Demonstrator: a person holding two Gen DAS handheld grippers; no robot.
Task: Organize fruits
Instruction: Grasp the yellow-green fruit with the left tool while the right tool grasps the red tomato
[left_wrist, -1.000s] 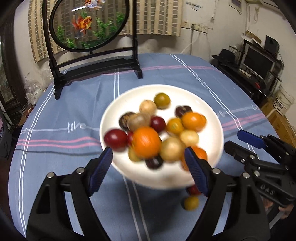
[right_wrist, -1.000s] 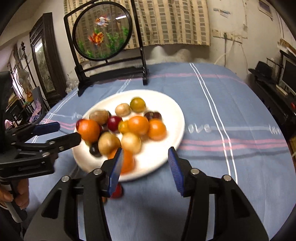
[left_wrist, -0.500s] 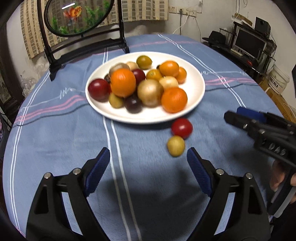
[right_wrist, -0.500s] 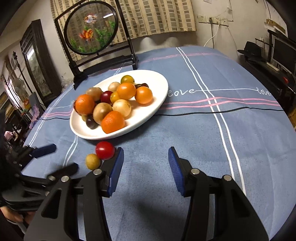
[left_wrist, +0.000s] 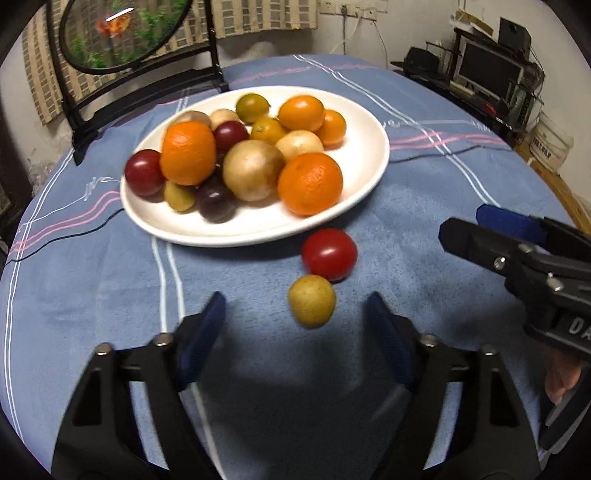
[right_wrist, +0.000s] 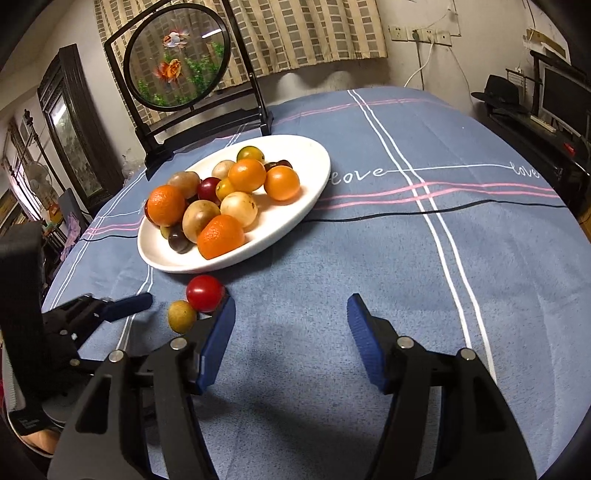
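A white plate (left_wrist: 364, 122) (right_wrist: 312, 166) on the blue tablecloth holds several oranges, tomatoes and pale round fruits. Two fruits lie loose on the cloth in front of it: a red tomato (left_wrist: 328, 254) (right_wrist: 205, 292) and a small yellow fruit (left_wrist: 312, 301) (right_wrist: 181, 315). My left gripper (left_wrist: 295, 308) hangs low over the cloth with its jaws closing. The yellow fruit sits just ahead between its tips, and the pads are clear of it. My right gripper (right_wrist: 291, 304) is opening over bare cloth with nothing between its fingers. The tomato lies just outside its left finger.
A round goldfish screen on a black stand (left_wrist: 122, 33) (right_wrist: 177, 62) rises behind the plate. A dark desk with a monitor (left_wrist: 484, 70) stands beyond the table's right edge. The right gripper (left_wrist: 480, 229) enters the left wrist view from the right.
My left gripper drew back from over the plate and sank toward the two loose fruits, its jaws narrowing. My right gripper also backed off the plate, and its jaws widened.
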